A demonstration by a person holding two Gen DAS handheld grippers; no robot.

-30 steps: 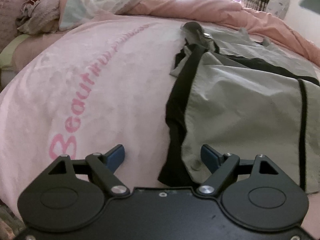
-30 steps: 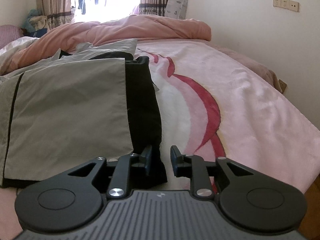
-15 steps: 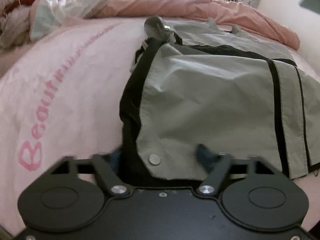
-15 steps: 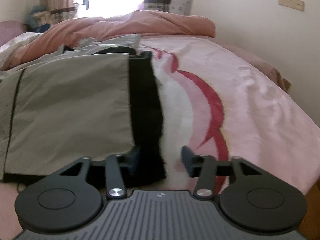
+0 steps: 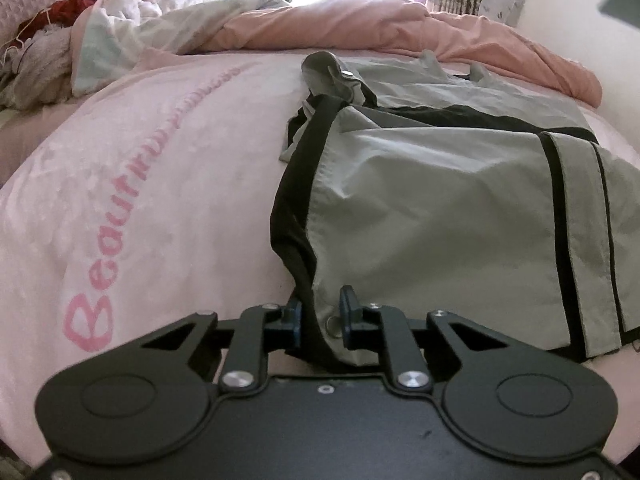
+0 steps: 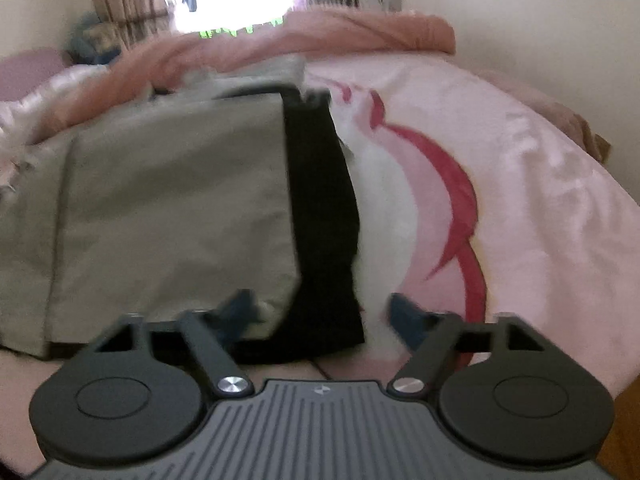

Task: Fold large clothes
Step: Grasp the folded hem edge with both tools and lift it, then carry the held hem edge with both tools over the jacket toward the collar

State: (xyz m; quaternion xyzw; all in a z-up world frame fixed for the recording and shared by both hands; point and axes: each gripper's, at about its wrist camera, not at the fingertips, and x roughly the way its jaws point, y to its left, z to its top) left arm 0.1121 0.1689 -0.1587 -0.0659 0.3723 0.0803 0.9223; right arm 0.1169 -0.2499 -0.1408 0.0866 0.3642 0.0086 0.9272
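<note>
A grey garment with black trim (image 5: 432,200) lies partly folded on the pink bed blanket (image 5: 160,184). My left gripper (image 5: 320,314) is shut on its near left corner, by a metal snap button (image 5: 332,323). In the right wrist view the same garment (image 6: 172,200) shows blurred, its black edge band (image 6: 320,220) running toward me. My right gripper (image 6: 320,312) is open, its fingers either side of the garment's near right corner.
A rumpled salmon duvet (image 5: 380,24) and a pale quilt (image 5: 140,28) lie at the bed's far end, with a clothes pile (image 5: 32,64) far left. The wall (image 6: 540,32) runs along the right of the bed.
My left gripper moved onto the garment's near left corner and closed on it. My right gripper opened wide and shifted left to straddle the near right corner.
</note>
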